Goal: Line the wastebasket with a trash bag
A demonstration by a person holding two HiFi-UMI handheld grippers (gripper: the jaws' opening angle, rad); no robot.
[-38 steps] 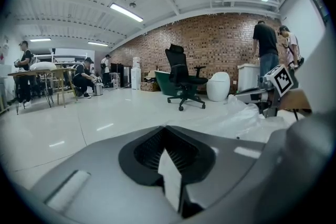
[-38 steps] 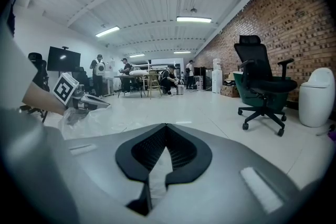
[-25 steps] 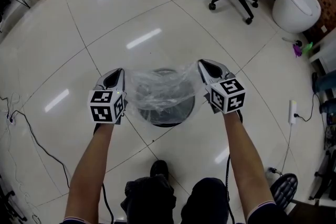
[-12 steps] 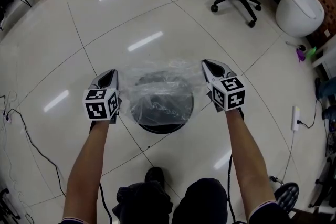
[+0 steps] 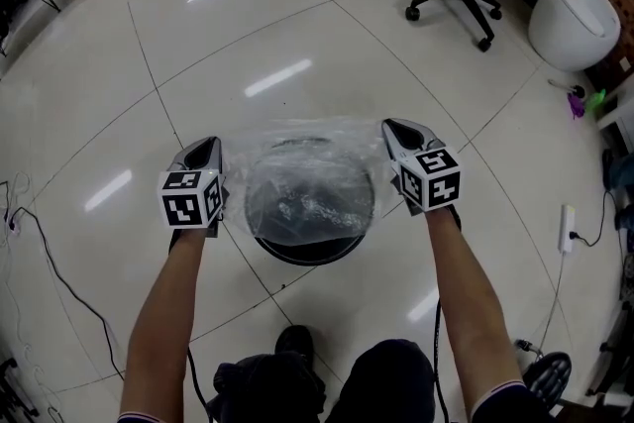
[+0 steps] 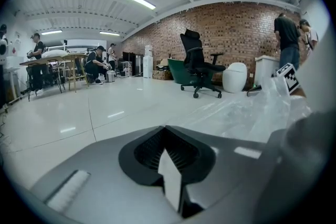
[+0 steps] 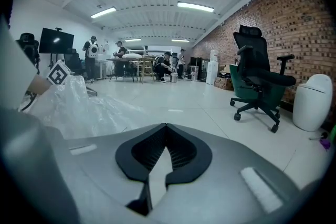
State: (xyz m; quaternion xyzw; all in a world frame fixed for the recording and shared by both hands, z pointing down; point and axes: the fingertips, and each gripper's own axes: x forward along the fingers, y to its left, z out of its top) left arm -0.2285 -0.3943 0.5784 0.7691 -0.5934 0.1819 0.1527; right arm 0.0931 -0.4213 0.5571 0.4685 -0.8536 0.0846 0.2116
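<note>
Round black wastebasket (image 5: 315,251) sat on the tiled floor (image 5: 297,35). Clear trash bag (image 5: 309,175) was spread across its mouth, crumpled film dipping into it. Left tongs (image 5: 208,146) and right tongs (image 5: 391,127) were pressed together, each pinching a bag edge on opposite sides of the basket. Basket interior was obscured by film; couldn't tell if the bag edges lapped the rim

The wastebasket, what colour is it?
The wastebasket is black; the head view shows it best.
</note>
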